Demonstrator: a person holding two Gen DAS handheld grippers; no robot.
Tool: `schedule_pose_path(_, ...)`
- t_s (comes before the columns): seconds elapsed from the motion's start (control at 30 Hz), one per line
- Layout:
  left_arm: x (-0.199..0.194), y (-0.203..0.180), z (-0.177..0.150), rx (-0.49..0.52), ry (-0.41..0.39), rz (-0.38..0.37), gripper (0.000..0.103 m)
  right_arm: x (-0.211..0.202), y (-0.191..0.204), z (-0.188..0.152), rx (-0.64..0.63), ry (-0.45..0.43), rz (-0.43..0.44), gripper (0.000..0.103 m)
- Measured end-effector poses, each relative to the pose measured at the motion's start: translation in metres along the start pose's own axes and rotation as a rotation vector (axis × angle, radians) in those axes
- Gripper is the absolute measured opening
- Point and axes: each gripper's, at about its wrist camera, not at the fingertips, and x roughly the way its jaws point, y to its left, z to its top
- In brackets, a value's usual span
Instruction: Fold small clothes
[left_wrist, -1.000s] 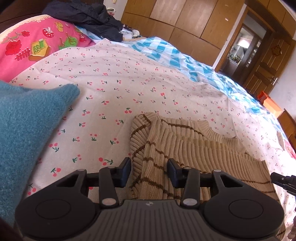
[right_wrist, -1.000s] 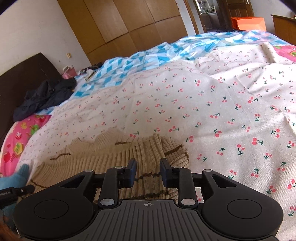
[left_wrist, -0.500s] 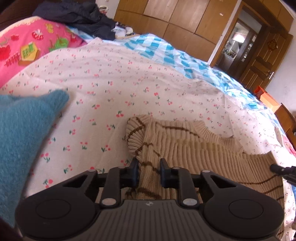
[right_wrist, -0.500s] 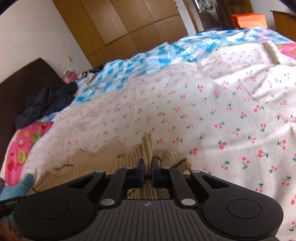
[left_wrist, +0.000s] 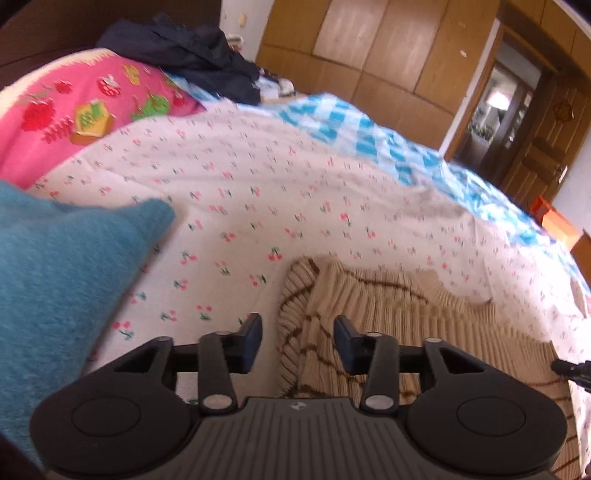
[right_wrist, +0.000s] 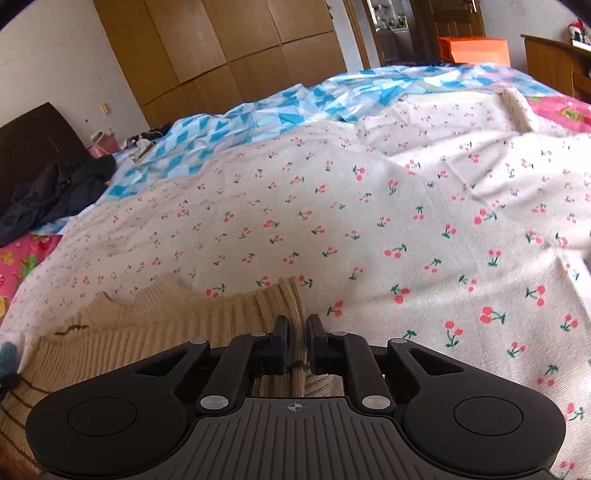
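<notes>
We see each hand-held gripper, left (left_wrist: 297, 341) and right (right_wrist: 295, 341), as matte black plastic: ribbed centre panel, two round side discs, silver pivot screws, dark blue pads (left_wrist: 253, 341).

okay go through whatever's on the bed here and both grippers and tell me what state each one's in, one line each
beige striped sweater: flat on the sheet, right edge bunched up.
left gripper: jaws apart, just opened, over the sweater's folded-in sleeve, not pressing it.
right gripper: nearly closed on a ridge of sweater, loosening slightly.
teal knit garment: lying beside the sweater, untouched.
dark jacket: crumpled in a heap.
cherry-print sheet: spread out, lightly wrinkled.
</notes>
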Motion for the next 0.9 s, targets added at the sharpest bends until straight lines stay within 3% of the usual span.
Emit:
schedule_pose_path(0.13,-0.022,0.000,0.003,-0.054,-0.047,-0.002,0.052,-0.029,0.008,0.010,0.002,-0.095,-0.048,0.027)
schedule_pose_path(0.2,-0.032,-0.005,-0.002,-0.058,-0.068,-0.008,0.052,-0.039,0.019,0.013,-0.012,-0.104,-0.009,0.027)
schedule_pose_path(0.4,-0.041,-0.022,-0.025,-0.048,-0.069,-0.012,0.054,-0.023,0.098,-0.006,-0.136,0.047,0.201,0.038)
schedule_pose_path(0.53,-0.040,-0.028,-0.033,0.034,-0.085,0.034,0.055,0.011,0.149,-0.029,-0.198,0.139,0.243,0.038)
schedule_pose_path(0.6,-0.040,-0.023,-0.034,0.027,-0.089,0.041,0.057,0.028,0.166,-0.037,-0.220,0.189,0.247,0.038)
schedule_pose_path(0.67,-0.036,-0.015,-0.033,-0.004,-0.071,0.034,0.059,0.042,0.181,-0.044,-0.277,0.197,0.191,0.033)
schedule_pose_path(0.73,-0.031,-0.009,-0.033,-0.023,-0.049,0.038,0.059,0.048,0.185,-0.044,-0.297,0.189,0.155,0.009)
schedule_pose_path(0.8,-0.030,-0.004,-0.033,-0.051,-0.042,0.021,0.059,0.046,0.182,-0.038,-0.285,0.186,0.163,0.002)
schedule_pose_path(0.9,-0.034,-0.003,-0.032,-0.057,-0.071,0.000,0.059,0.027,0.179,-0.022,-0.255,0.117,0.179,0.002)
